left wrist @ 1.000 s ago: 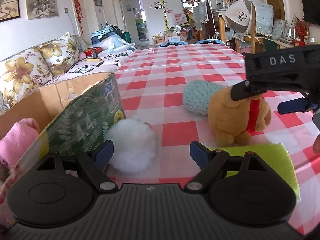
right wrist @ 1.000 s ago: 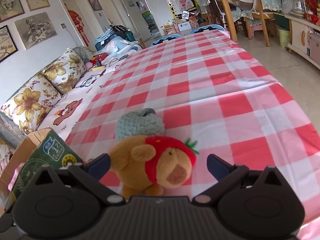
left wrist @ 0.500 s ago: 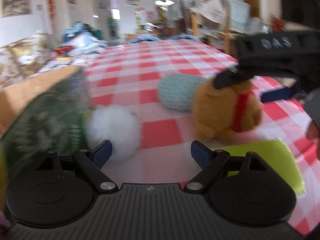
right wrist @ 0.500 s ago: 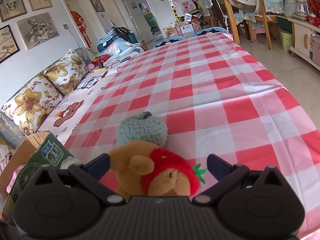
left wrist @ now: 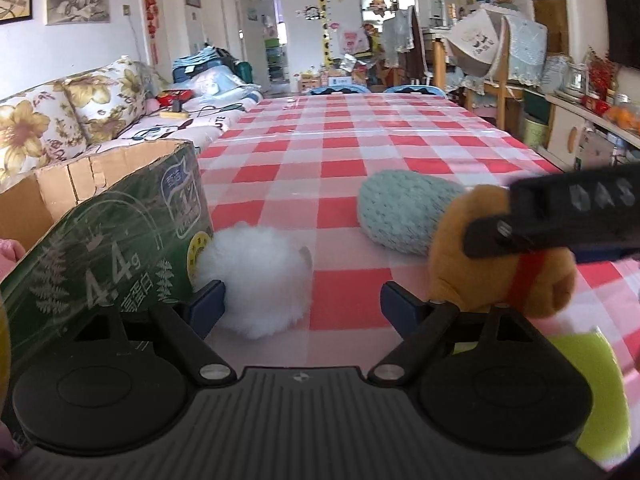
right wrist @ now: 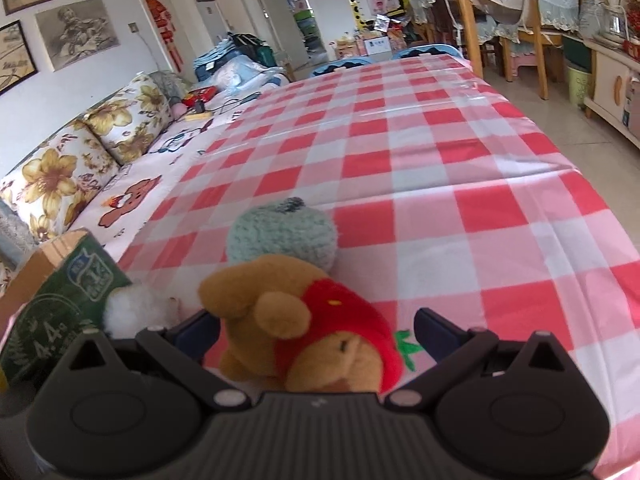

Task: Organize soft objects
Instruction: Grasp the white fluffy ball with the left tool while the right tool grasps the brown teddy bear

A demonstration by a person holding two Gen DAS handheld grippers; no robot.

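The brown plush bear (right wrist: 304, 328), in its red strawberry hood, lay on the checkered desk (right wrist: 460, 152) between the spread fingers of the right gripper (right wrist: 316, 330), which had not closed on it. Just behind the bear sat a teal knitted toy (right wrist: 280, 236). Left of the bear, a white fluffy ball (left wrist: 256, 280) touched the green cardboard box (left wrist: 104, 256). The left gripper (left wrist: 302, 306) stood wide apart, holding nothing.

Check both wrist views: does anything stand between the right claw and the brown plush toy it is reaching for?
Nothing visible does. The right claw is open with the brown plush toy already between its fingers. The teal knitted toy lies behind it and the white pompom off to the left.
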